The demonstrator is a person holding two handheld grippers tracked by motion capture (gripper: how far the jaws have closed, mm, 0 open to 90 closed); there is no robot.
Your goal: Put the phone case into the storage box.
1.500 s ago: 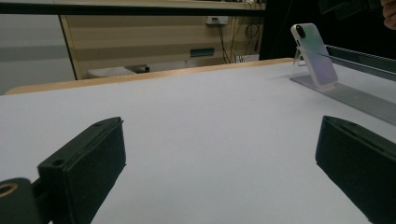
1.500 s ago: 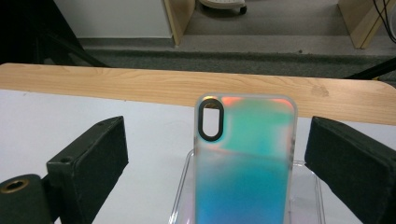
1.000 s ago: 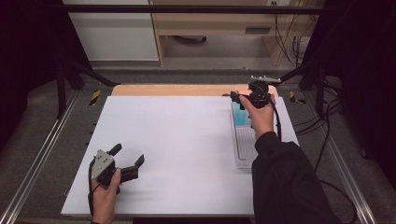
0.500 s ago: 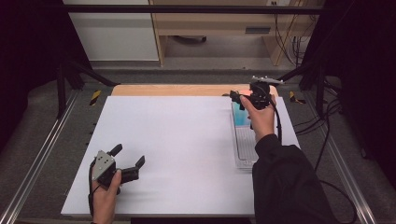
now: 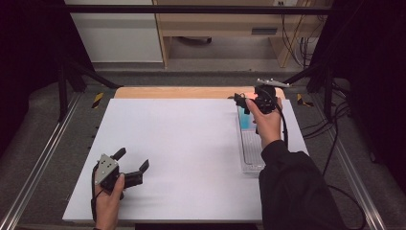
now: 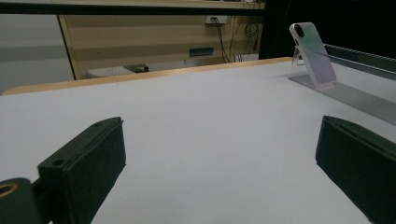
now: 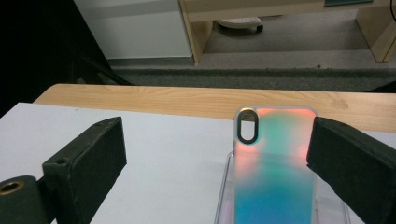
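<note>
White tabletop [image 5: 191,143] carries an iridescent phone case [image 7: 273,163] propped on a clear stand [image 5: 251,153] at its right; right tongs [image 7: 219,158] gape around it, left tongs [image 5: 131,165] gape near the front-left corner.

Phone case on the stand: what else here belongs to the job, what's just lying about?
In the job:
- phone case, iridescent, propped upright
- clear stand it leans on
- right claw, open, one jaw beside the case
- left claw, open, idle at the near left

Lying about:
- white mat
- wooden table edge
- cables behind the table
</note>
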